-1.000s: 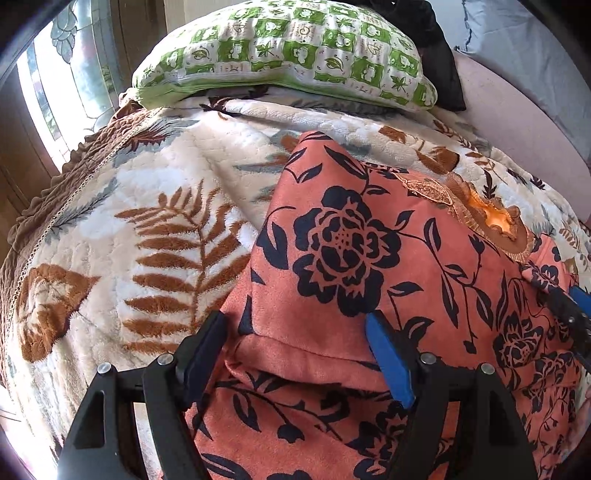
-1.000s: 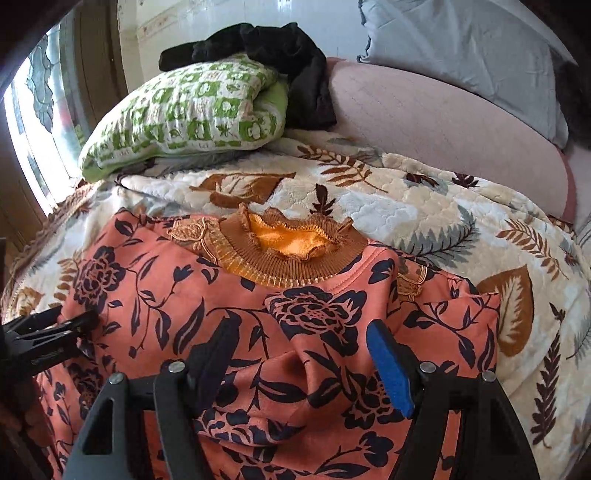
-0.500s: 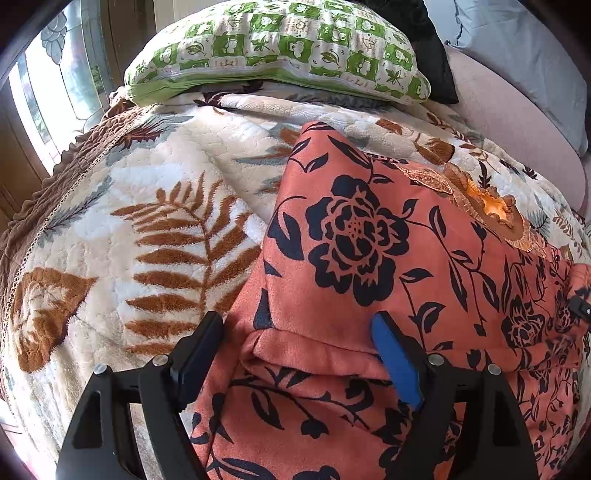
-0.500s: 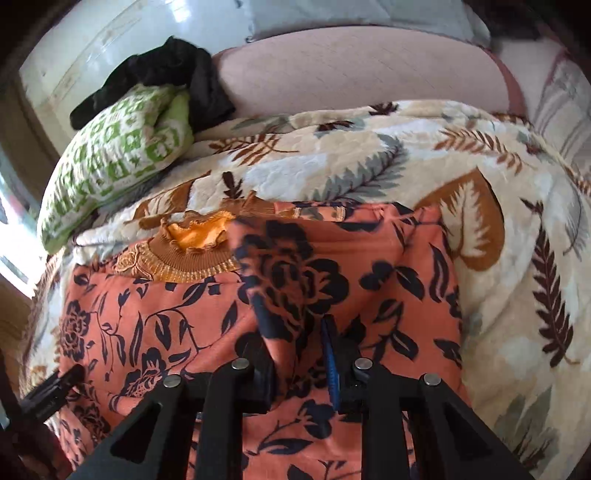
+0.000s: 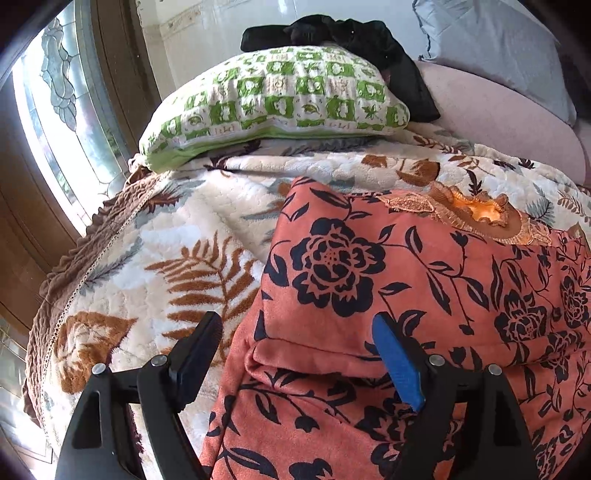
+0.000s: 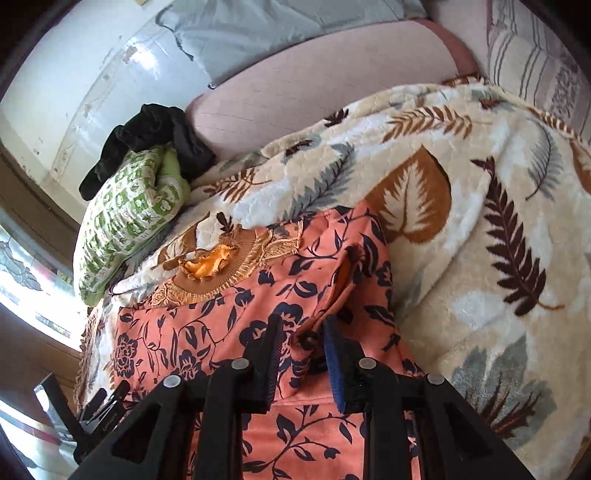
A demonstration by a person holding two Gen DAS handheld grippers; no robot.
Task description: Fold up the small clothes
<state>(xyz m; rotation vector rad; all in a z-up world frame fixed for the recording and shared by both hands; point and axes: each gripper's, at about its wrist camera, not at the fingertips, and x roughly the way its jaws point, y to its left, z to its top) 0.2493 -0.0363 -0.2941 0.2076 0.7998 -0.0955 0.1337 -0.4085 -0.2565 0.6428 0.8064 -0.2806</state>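
Note:
An orange top with a dark flower print [image 5: 424,280] lies on the leaf-patterned blanket [image 5: 177,258], its brown frilled collar [image 5: 476,214] at the far side. Its left side is folded in, with a folded edge between the fingers of my left gripper [image 5: 295,350], which is open and holds nothing. In the right wrist view my right gripper [image 6: 301,347] is shut on a bunched fold of the top [image 6: 229,332] at its right side, lifted and drawn over the body. The collar [image 6: 210,269] lies beyond it.
A green-and-white checked pillow [image 5: 277,99] lies at the head of the bed with a black garment [image 5: 347,37] behind it. A pink bolster [image 6: 325,77] and a grey pillow [image 6: 258,33] lie beyond. A window [image 5: 51,122] is on the left. The blanket edge [image 5: 66,266] drops off left.
My right gripper has shut on the right side of the top and carried it up and inward over the body. My left gripper stayed open over the folded left edge and tilted up.

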